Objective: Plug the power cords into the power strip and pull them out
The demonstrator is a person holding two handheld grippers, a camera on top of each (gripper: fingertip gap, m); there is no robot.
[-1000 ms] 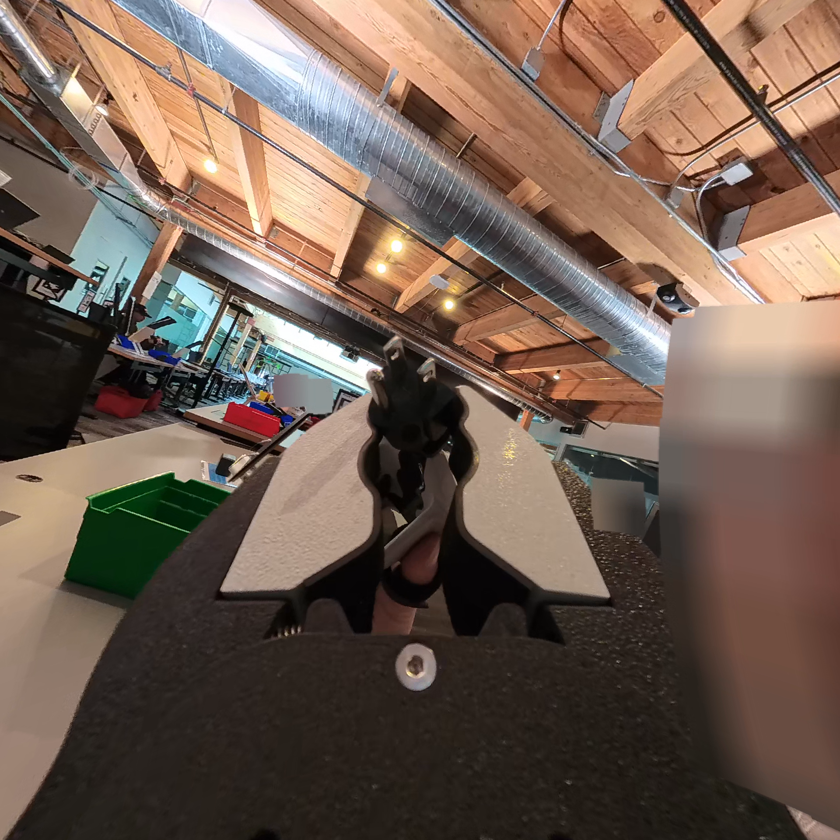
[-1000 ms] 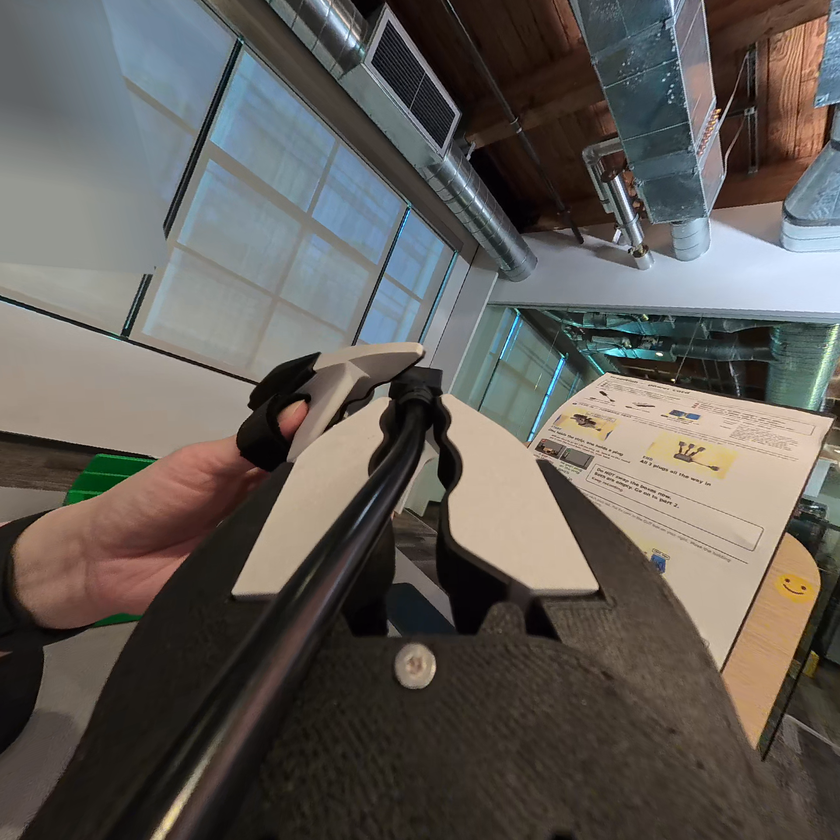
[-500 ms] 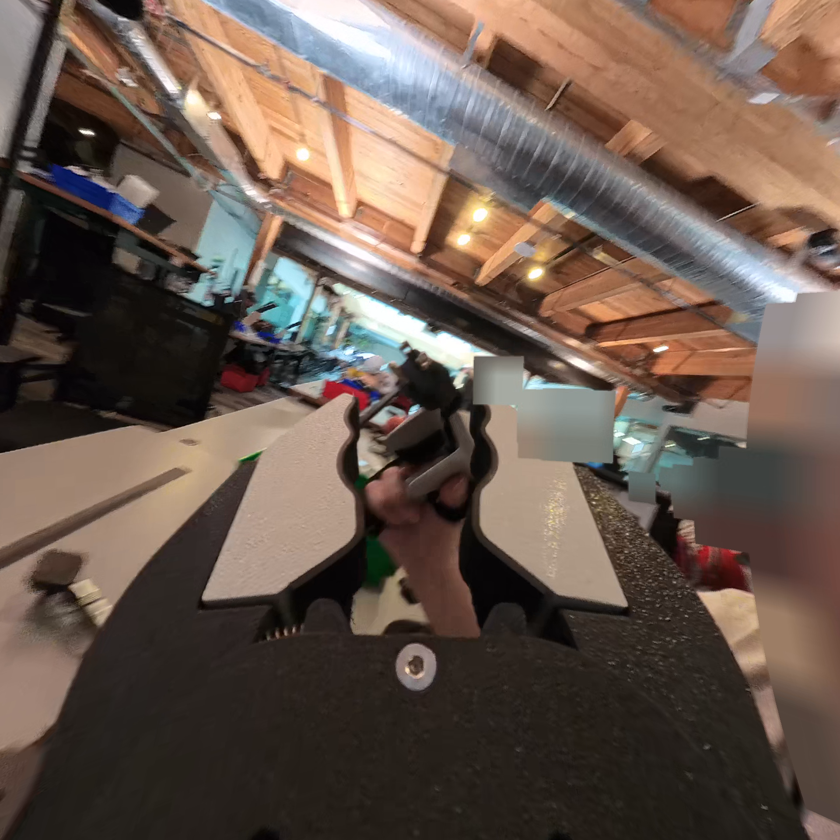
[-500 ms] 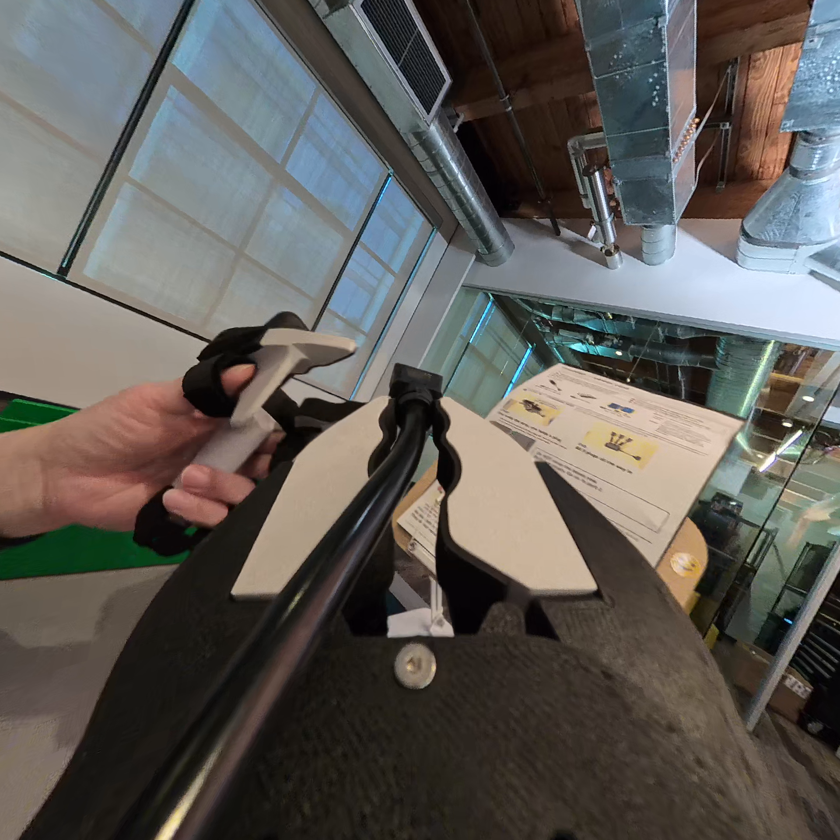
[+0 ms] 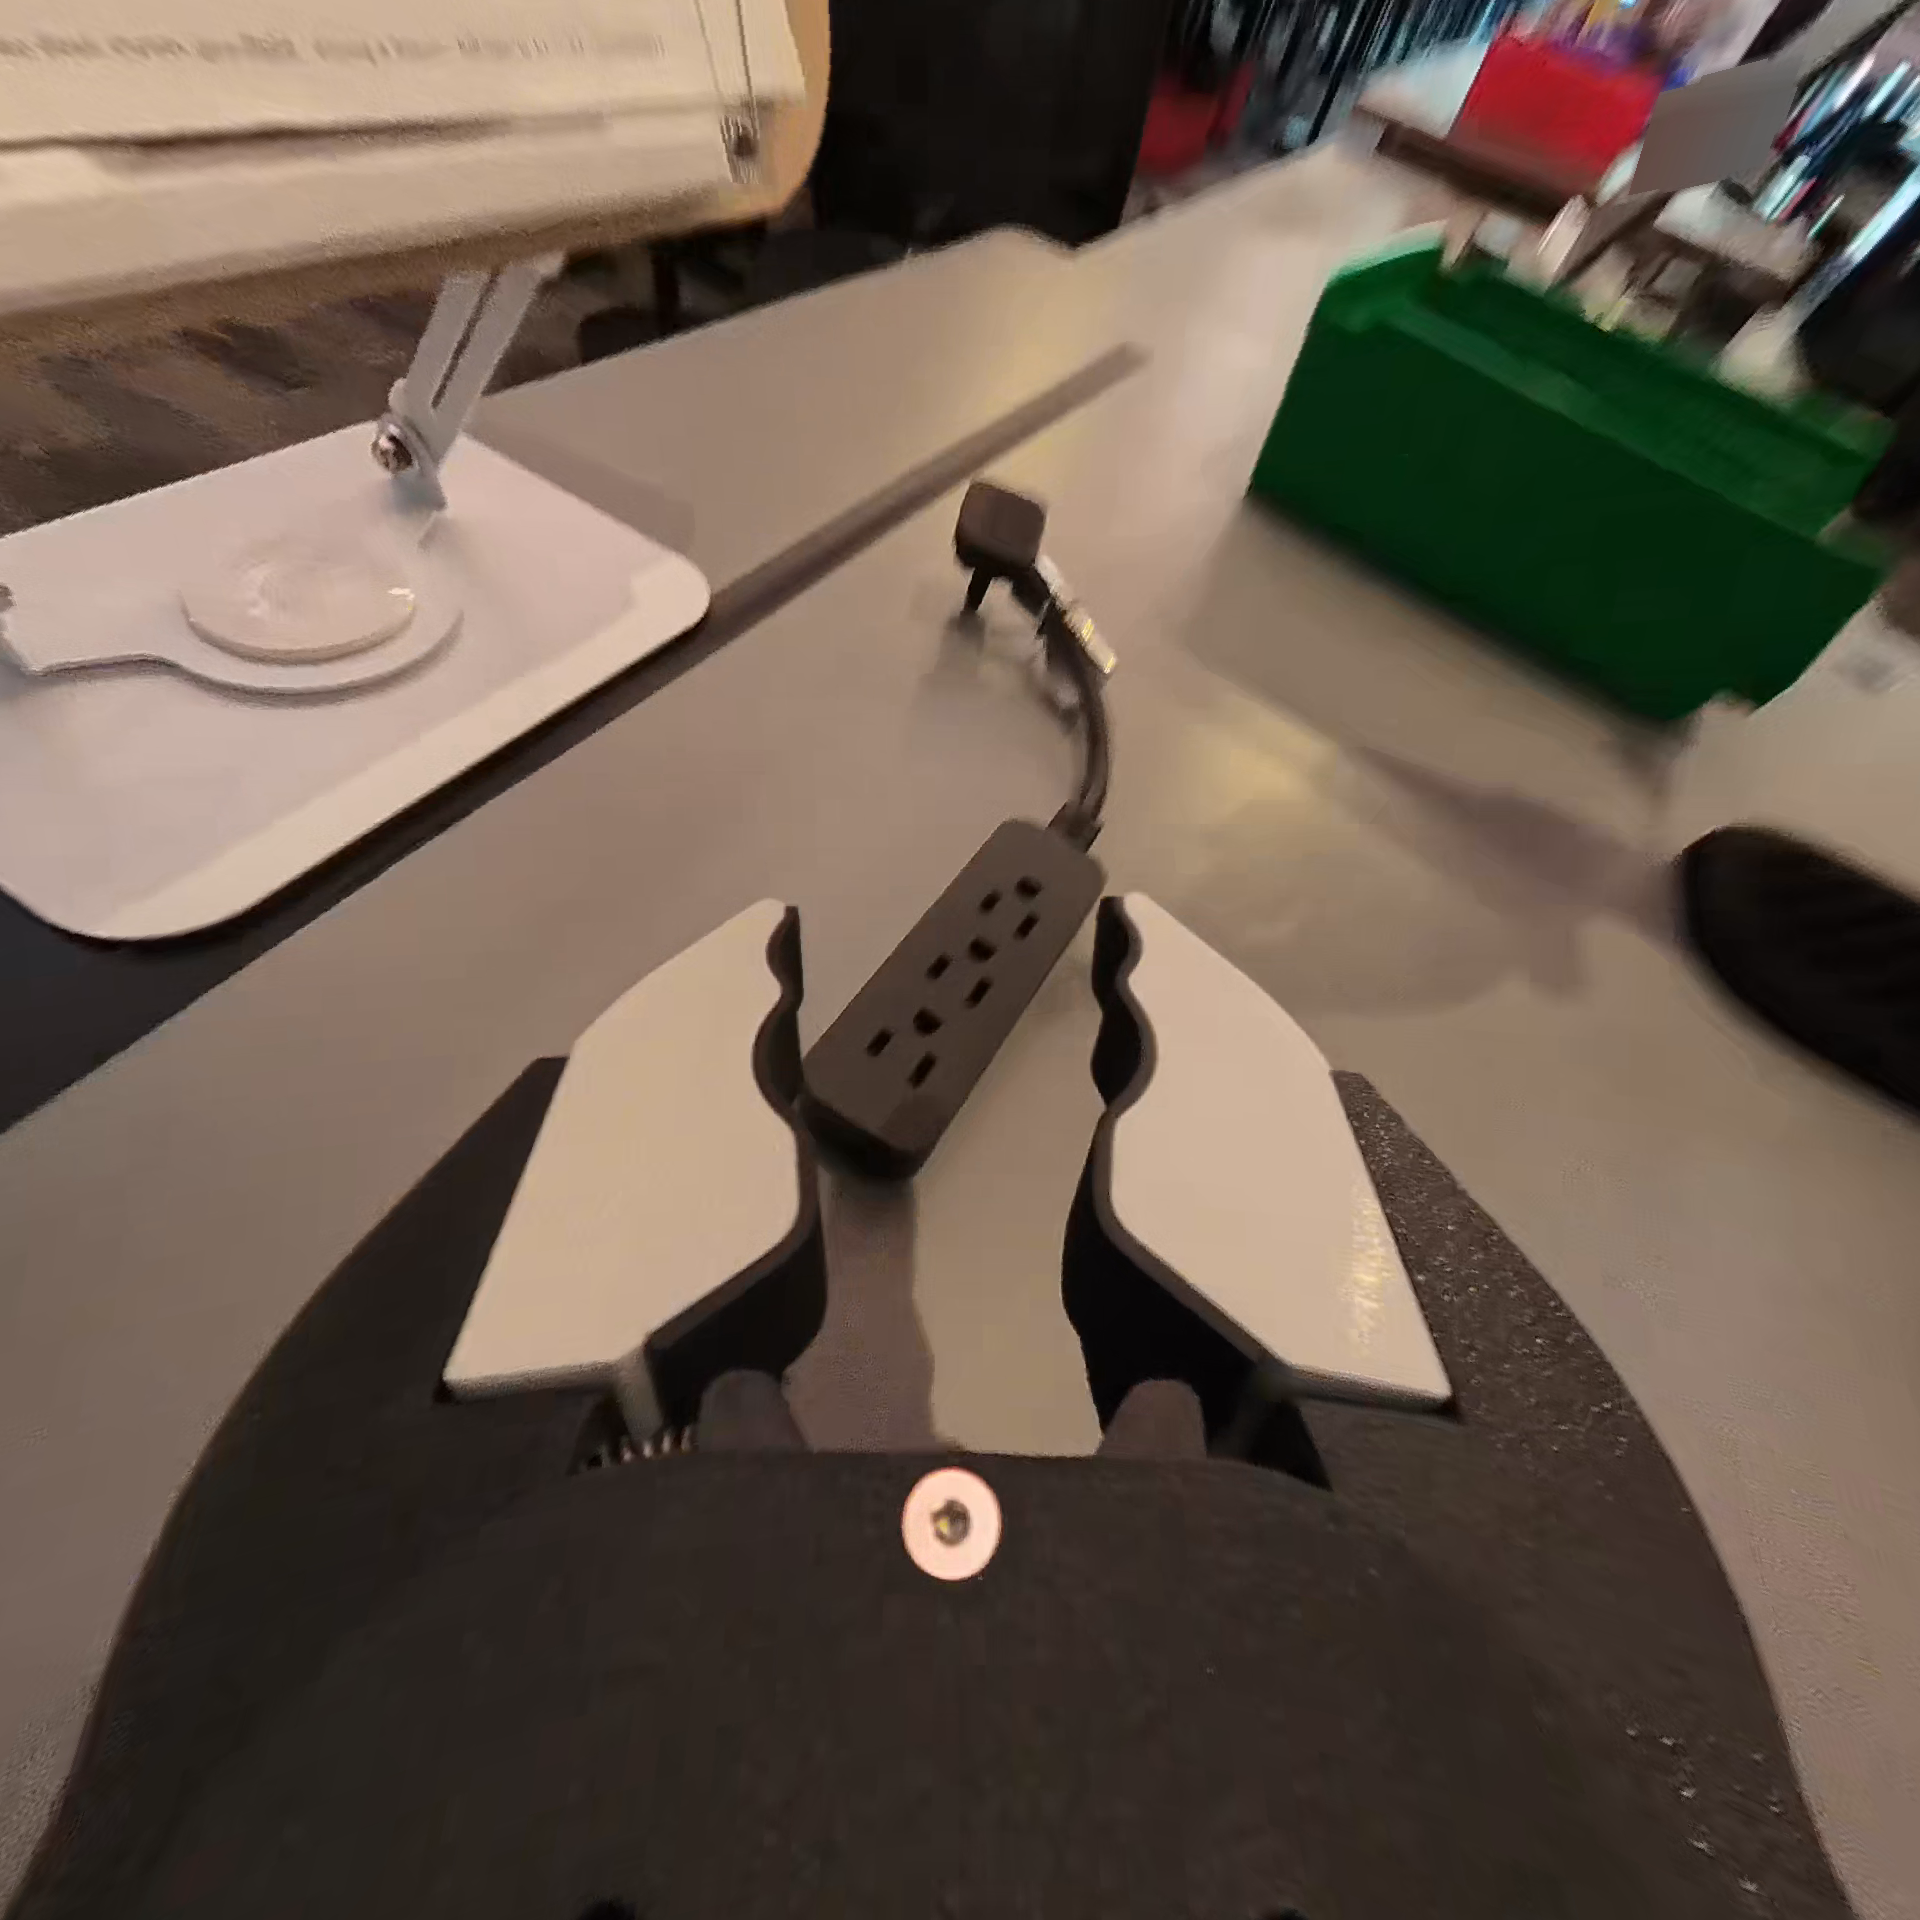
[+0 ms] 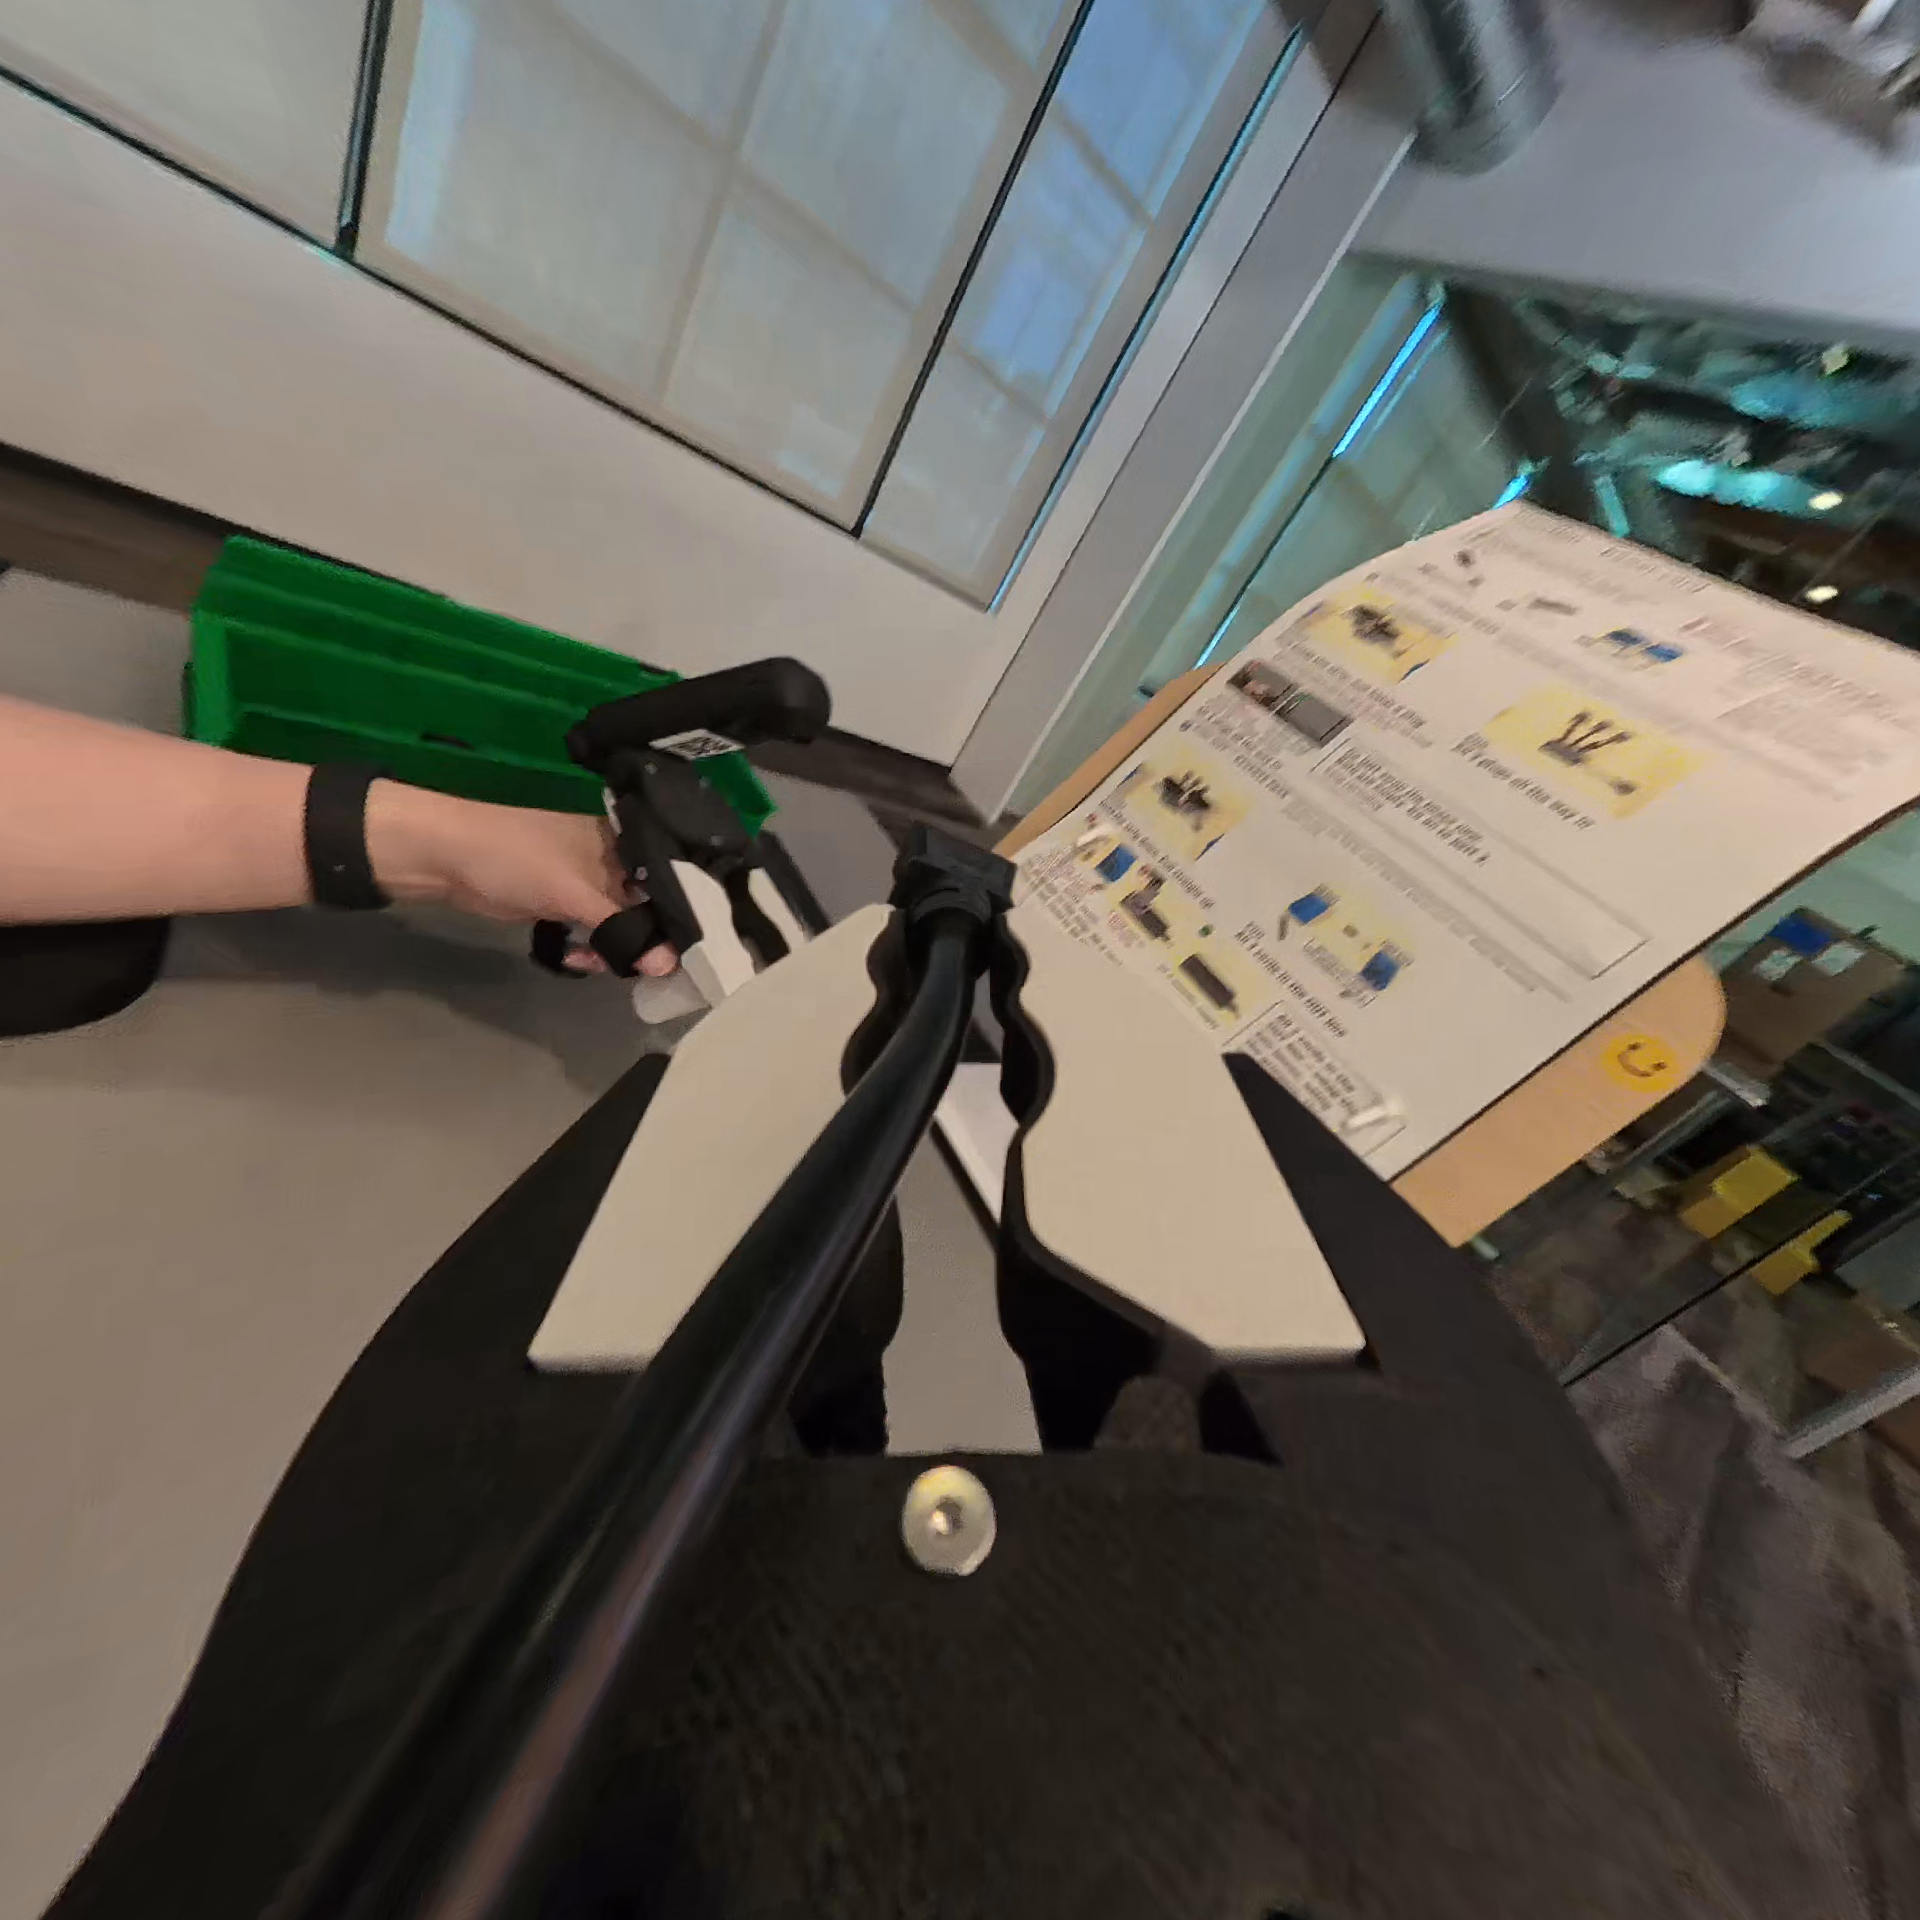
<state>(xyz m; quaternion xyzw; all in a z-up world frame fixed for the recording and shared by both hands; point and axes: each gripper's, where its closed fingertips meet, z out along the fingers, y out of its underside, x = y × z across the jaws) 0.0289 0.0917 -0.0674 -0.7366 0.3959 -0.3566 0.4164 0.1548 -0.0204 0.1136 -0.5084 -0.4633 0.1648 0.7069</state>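
My left gripper [image 5: 945, 940] has its fingers spread wide, holding nothing, low over the grey desk [image 5: 582, 852]; the black power strip [image 5: 951, 1008] lies flat between their tips, sockets up, its short lead curving away to its own plug [image 5: 1003, 535] farther out (the green bin [image 5: 1558, 509] sits beyond, to the right); my right gripper [image 6: 951, 904] has its fingers pinched on a black power cord [image 6: 831, 1174], the plug [image 6: 951, 878] poking past the tips, up off the desk, with an instruction sheet [image 6: 1455, 821] on a stand behind it.
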